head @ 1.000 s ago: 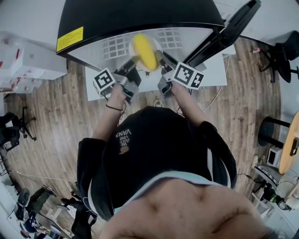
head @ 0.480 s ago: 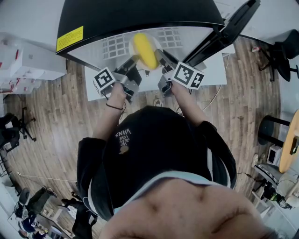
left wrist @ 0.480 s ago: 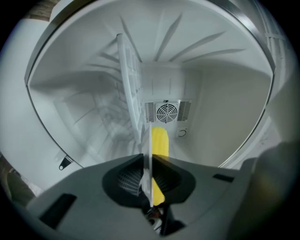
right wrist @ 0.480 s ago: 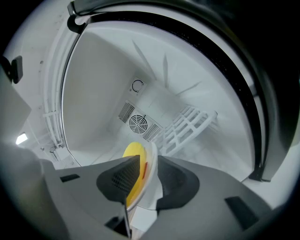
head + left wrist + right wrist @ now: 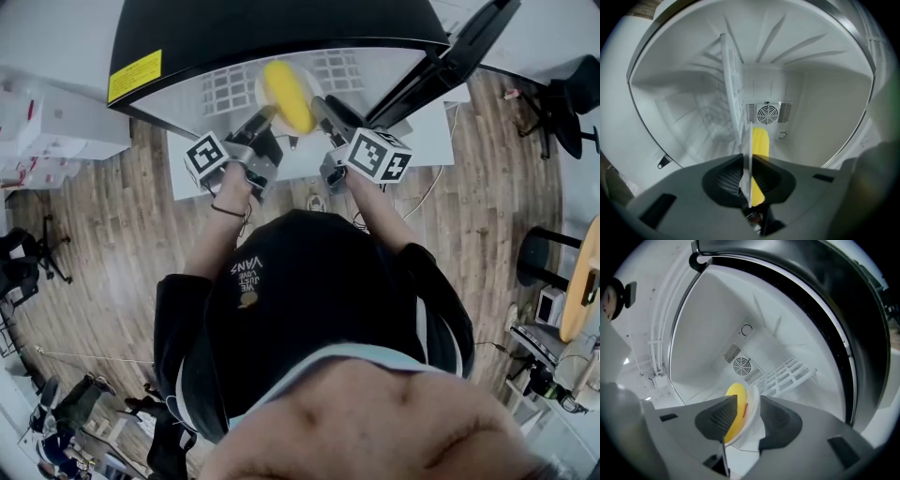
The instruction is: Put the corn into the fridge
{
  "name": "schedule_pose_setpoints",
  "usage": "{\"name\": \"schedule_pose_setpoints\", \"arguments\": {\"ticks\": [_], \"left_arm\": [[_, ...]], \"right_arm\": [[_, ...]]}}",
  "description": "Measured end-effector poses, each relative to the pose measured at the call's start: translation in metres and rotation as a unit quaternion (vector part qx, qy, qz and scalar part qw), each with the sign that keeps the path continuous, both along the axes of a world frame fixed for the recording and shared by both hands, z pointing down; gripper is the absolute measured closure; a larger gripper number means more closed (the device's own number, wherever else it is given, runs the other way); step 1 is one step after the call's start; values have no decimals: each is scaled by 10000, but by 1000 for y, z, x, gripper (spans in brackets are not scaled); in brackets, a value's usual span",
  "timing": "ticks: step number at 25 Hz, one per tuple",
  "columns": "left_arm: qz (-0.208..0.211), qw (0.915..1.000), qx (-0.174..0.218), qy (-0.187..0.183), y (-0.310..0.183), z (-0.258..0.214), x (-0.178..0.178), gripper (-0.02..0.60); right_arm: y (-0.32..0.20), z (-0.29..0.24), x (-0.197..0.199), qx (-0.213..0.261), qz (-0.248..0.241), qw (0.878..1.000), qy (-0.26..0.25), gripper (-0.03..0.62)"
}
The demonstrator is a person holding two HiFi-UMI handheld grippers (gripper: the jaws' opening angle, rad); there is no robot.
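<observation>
A yellow corn cob (image 5: 288,94) lies on a white plate (image 5: 263,91) held inside the open fridge (image 5: 272,28). My left gripper (image 5: 260,122) is shut on the plate's left rim. In the left gripper view the plate (image 5: 746,164) runs edge-on between the jaws of the left gripper (image 5: 747,187), with the corn (image 5: 760,143) behind it. My right gripper (image 5: 323,114) is at the right rim, and its jaws are opening. In the right gripper view, the plate (image 5: 752,413) and corn (image 5: 733,401) sit between the loosened pads of the right gripper (image 5: 747,420).
A white wire shelf (image 5: 787,373) and a round fan vent (image 5: 740,365) line the fridge's back. The black fridge door (image 5: 450,66) stands open at the right. Wooden floor (image 5: 112,244) surrounds the person; office chairs stand at the edges.
The right gripper's jaws have widened around the plate rim and its marker cube has rolled slightly. Plate, corn and left gripper have barely moved.
</observation>
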State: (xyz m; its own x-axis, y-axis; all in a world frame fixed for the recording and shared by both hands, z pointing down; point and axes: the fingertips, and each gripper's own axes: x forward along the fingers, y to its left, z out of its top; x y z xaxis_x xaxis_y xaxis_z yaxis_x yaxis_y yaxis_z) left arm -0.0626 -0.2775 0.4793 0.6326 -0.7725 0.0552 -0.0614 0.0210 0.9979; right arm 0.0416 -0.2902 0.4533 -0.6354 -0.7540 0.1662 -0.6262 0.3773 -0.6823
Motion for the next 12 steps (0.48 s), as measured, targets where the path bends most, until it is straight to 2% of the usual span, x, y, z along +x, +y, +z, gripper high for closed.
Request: {"name": "schedule_pose_setpoints", "arguments": {"ticks": [7,12], "left_arm": [[-129,9999,-23,85,1,-2,-2,549],[-260,9995,-26,151,1,-4,-3,548]], "right_arm": [[9,-4,1,123,8,9999,62,453],[19,-18,1,562,-15,9976,396,453]]}}
